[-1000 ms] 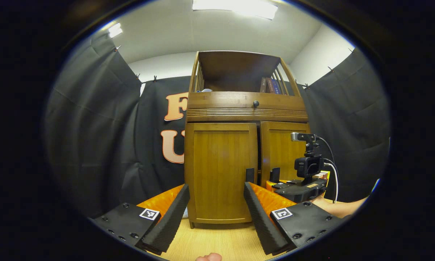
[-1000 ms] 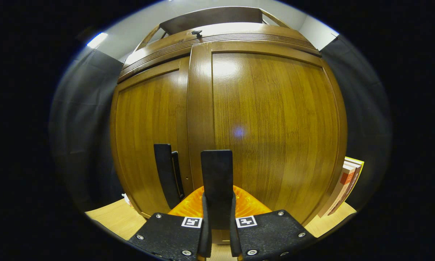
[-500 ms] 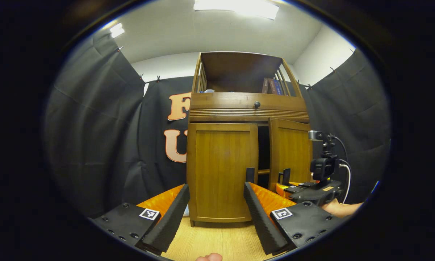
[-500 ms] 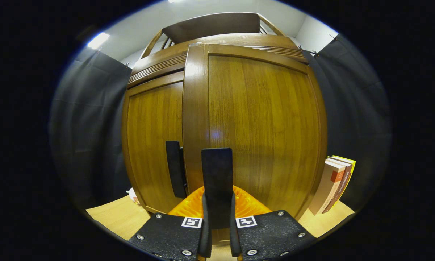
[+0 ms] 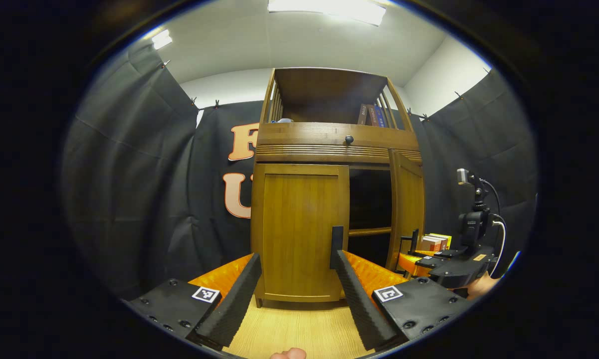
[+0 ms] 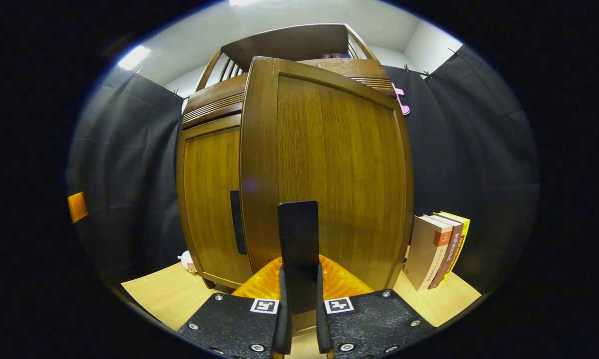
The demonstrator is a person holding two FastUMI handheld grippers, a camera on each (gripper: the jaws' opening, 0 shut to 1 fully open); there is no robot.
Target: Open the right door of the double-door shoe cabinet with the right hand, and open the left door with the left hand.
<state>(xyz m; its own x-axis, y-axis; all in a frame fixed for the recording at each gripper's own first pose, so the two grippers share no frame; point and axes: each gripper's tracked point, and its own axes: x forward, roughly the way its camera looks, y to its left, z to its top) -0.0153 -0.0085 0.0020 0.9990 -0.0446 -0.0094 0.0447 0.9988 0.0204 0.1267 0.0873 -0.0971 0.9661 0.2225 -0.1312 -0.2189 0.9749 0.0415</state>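
Observation:
The wooden shoe cabinet [image 5: 336,149] stands ahead. Its left door [image 5: 299,229] is closed, with a dark vertical handle [image 5: 336,240] at its inner edge. The right door [image 5: 407,209] is swung outward, baring a dark inside with a shelf [image 5: 370,231]. My left gripper [image 5: 295,299] is open, short of the left door, touching nothing. My right gripper [image 5: 415,249] is at the right door's edge. In the right gripper view, that gripper [image 6: 299,279] is shut on the right door's handle [image 6: 298,234], with the right door [image 6: 334,164] close in front and the left door [image 6: 210,199] beside it.
A drawer with a round knob [image 5: 349,139] sits above the doors, under an open top shelf with books [image 5: 371,115]. Several books [image 6: 439,252] lean right of the cabinet on the light wooden floor [image 5: 299,331]. A small white object [image 6: 185,259] lies by its left foot.
The right door has swung from nearly closed to wide open as my right gripper drew back and rightward with its handle. My left gripper stays open before the left door.

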